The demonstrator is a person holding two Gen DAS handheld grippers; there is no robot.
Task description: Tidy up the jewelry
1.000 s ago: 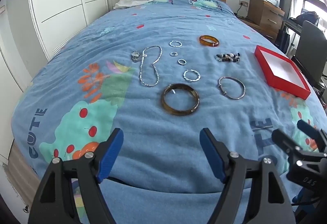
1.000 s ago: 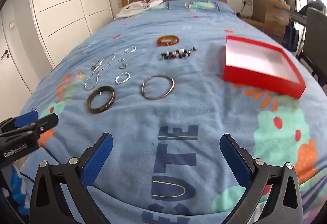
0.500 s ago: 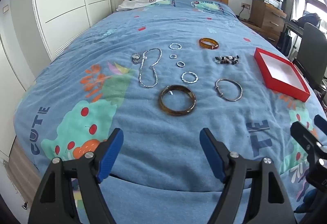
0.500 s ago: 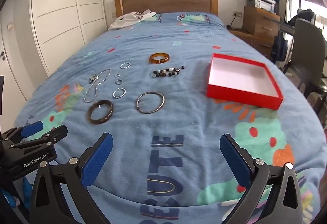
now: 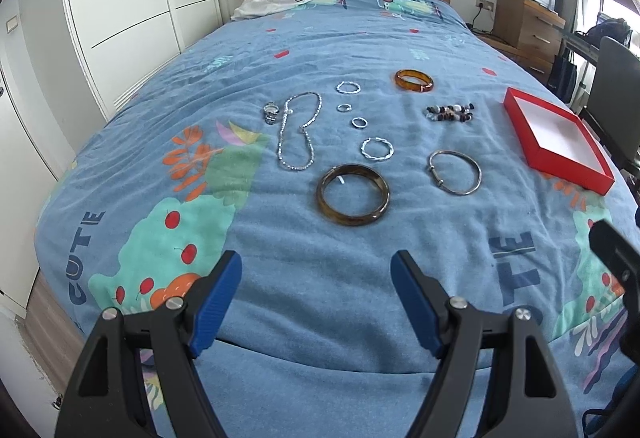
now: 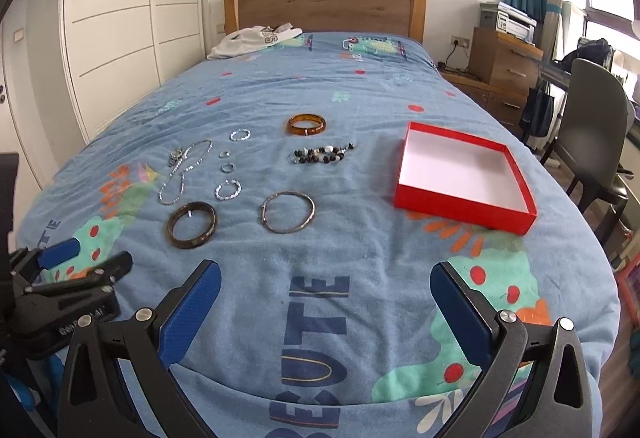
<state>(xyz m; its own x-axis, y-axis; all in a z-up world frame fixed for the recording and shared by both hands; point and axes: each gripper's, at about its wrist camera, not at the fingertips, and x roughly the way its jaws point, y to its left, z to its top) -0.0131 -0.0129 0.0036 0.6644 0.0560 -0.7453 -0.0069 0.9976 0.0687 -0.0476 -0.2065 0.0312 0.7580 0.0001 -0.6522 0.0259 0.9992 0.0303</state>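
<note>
Jewelry lies spread on the blue bedspread: a dark brown bangle (image 5: 353, 195) (image 6: 191, 225), a thin silver bangle (image 5: 454, 172) (image 6: 287, 212), an amber bangle (image 5: 413, 80) (image 6: 306, 124), a beaded bracelet (image 5: 449, 113) (image 6: 321, 155), a silver chain necklace (image 5: 298, 136) (image 6: 185, 171) and several small silver rings (image 5: 377, 148) (image 6: 228, 189). An empty red box (image 5: 558, 144) (image 6: 466, 176) sits to the right. My left gripper (image 5: 316, 278) is open and empty, short of the brown bangle. My right gripper (image 6: 326, 290) is open and empty, near the bed's front edge.
White clothing (image 6: 256, 38) lies by the wooden headboard (image 6: 324, 10). White wardrobe doors (image 5: 120, 6) line the left side. A wooden dresser (image 6: 504, 62) and a grey chair (image 6: 592, 126) stand to the right of the bed.
Both grippers have pulled back and risen, so the jewelry and the red box look farther away. Nothing on the bed has moved. Both stay open.
</note>
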